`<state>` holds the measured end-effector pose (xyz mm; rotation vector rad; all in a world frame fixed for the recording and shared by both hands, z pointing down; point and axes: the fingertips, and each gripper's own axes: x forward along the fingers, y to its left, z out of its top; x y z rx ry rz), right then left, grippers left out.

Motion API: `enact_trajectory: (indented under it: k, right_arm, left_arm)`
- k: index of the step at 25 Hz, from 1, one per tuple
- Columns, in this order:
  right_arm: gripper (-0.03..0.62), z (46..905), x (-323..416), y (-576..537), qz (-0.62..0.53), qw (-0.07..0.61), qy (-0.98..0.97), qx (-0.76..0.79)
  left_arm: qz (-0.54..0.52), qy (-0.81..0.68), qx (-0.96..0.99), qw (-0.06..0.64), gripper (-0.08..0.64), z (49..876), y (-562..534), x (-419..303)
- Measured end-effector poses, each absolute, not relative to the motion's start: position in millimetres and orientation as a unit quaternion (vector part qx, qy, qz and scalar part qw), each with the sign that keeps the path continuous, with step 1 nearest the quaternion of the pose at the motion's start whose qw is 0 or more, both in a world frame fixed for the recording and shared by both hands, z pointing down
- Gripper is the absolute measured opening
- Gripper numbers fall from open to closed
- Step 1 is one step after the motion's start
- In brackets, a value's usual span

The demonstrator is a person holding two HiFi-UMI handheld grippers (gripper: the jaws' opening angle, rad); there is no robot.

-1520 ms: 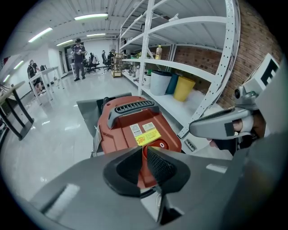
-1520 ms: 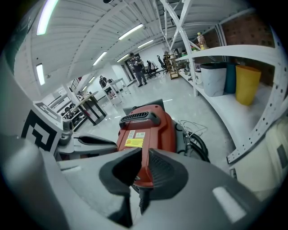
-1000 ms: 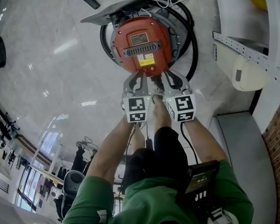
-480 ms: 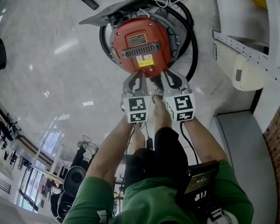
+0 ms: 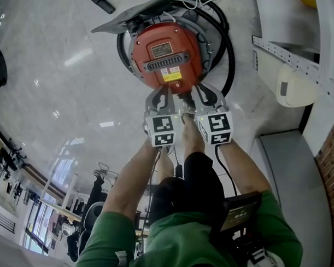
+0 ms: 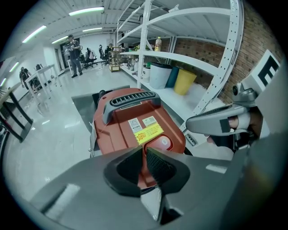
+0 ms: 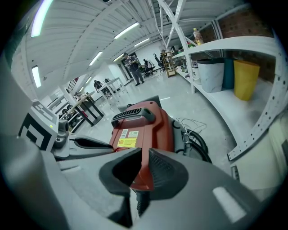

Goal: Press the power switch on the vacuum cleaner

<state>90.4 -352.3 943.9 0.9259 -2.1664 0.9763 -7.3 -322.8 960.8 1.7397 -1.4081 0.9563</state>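
Left gripper (image 5: 166,94) and right gripper (image 5: 197,94), nearly closed and empty, sit seemingly against vacuum cleaner (image 5: 165,53).

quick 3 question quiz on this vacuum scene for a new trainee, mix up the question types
1. True or false: the left gripper is clamped on the carry handle of the vacuum cleaner.
2. In the left gripper view, which lies just beyond that gripper's jaw tips?
A. the round red switch
B. the yellow bin
C. the black hose
3. Fill in: the sticker right beside the switch is coloured ____.

Key: 1 false (its jaws are together, with nothing held). 2 A. 3 yellow.
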Motion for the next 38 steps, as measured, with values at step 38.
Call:
enact_trajectory:
  k: [38]
  right_arm:
    - [0.035, 784, 77, -304, 0.266, 0.242, -0.845, 0.395]
  left_arm:
    - [0.282, -0.622, 0.683, 0.257, 0.012, 802, -275, -67]
